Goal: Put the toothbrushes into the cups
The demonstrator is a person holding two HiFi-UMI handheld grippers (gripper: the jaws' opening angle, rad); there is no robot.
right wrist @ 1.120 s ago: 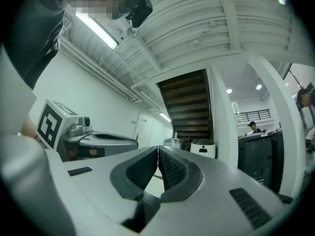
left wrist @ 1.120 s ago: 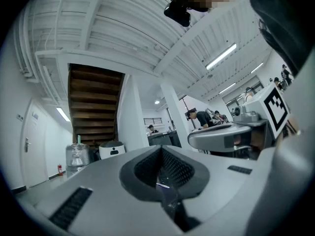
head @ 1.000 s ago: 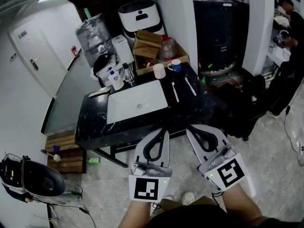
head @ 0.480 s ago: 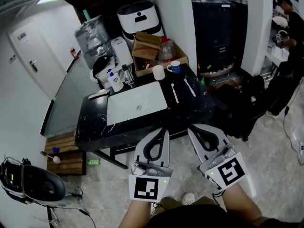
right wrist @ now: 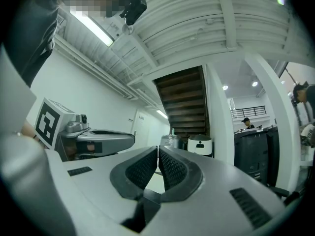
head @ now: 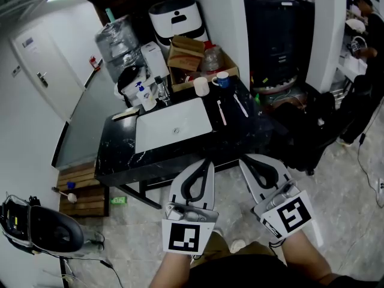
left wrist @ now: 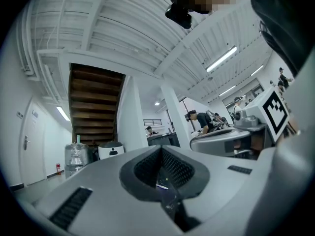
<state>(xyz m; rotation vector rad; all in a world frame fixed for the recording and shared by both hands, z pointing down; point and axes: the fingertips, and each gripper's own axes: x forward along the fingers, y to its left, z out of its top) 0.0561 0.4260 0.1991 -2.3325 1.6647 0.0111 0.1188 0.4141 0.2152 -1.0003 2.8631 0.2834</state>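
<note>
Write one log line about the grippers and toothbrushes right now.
left gripper: shut, empty | right gripper: shut, empty | toothbrushes: lying on counter | cups: beyond them | stage: not started

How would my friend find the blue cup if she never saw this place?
Look for the black counter with the white sink set in it. At its far right corner, just before the cardboard box, two cups stand side by side. The blue cup is the one on the right in the head view; the other is a plain white cup.
</note>
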